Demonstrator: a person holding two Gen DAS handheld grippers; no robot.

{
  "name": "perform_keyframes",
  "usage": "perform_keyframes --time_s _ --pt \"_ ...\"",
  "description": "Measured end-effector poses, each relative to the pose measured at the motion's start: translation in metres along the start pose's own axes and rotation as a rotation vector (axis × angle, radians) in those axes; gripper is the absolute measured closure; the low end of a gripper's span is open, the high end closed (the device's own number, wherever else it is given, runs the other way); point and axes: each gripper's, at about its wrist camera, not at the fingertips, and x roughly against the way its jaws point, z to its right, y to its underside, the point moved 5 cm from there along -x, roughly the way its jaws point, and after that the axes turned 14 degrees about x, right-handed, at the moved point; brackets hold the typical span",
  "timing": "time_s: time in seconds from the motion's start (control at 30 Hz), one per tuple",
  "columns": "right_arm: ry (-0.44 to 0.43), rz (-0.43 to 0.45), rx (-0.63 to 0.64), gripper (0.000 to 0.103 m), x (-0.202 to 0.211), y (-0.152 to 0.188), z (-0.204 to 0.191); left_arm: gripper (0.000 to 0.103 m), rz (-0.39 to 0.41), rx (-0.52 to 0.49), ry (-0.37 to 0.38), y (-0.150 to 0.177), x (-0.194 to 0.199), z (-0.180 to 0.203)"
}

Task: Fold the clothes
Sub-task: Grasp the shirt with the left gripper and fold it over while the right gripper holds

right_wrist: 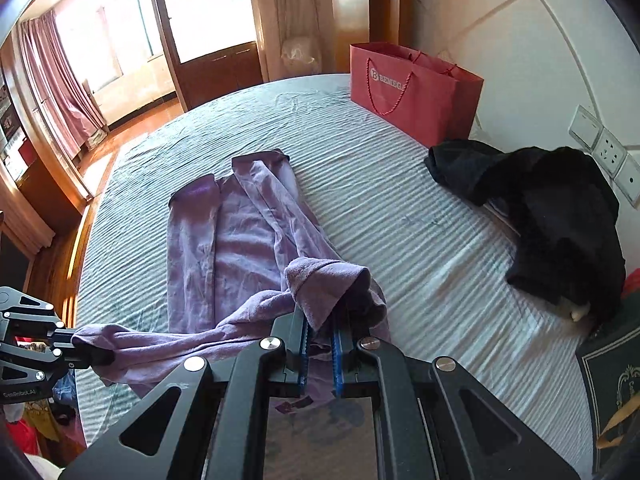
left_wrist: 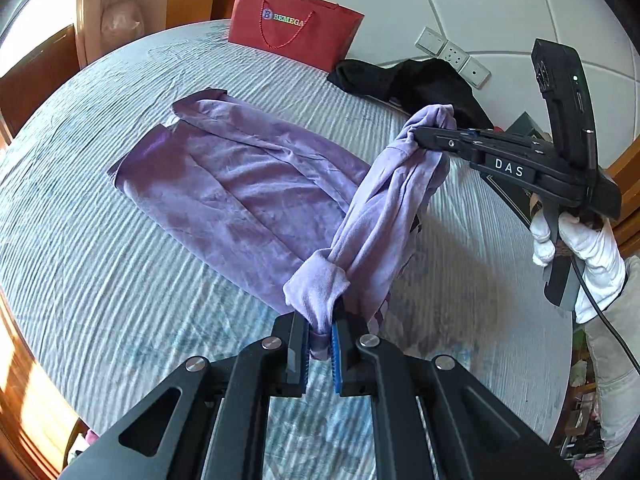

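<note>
A purple garment [left_wrist: 240, 184] lies spread on the striped bed sheet [left_wrist: 100, 260], its legs pointing away. My left gripper [left_wrist: 320, 344] is shut on one bunched end of its near edge. My right gripper [left_wrist: 416, 134] is shut on the other end, raised above the bed, so the cloth hangs stretched between the two. In the right wrist view the right gripper [right_wrist: 320, 344] pinches a fold of the purple garment [right_wrist: 240, 232], and the left gripper [right_wrist: 86, 346] holds the cloth at the far left.
A red paper bag [left_wrist: 296, 28] stands at the bed's far edge against the wall. A black garment [right_wrist: 552, 216] lies heaped at the right of the bed. A dark box [right_wrist: 612, 376] sits at the near right. Wall sockets [right_wrist: 608, 152] are behind it.
</note>
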Motion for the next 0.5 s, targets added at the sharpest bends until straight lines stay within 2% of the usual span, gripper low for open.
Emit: perform_keyframes --time_s 0.2,0.33,0.5 --pt "-0.008 -0.024 0.022 0.095 -0.052 -0.074 -0.014 0.096 -0.03 0.042 0.04 -0.061 -0.004 -0.067" --pt "-0.01 -0.068 0.018 0.095 -0.105 -0.119 -0.017 0.096 -0.066 0.014 0.053 -0.105 -0.02 -0.115" --pt "-0.036 -0.168 -0.013 0.095 -0.175 -0.152 -0.025 0.096 -0.154 -0.005 0.058 -0.151 -0.043 -0.169"
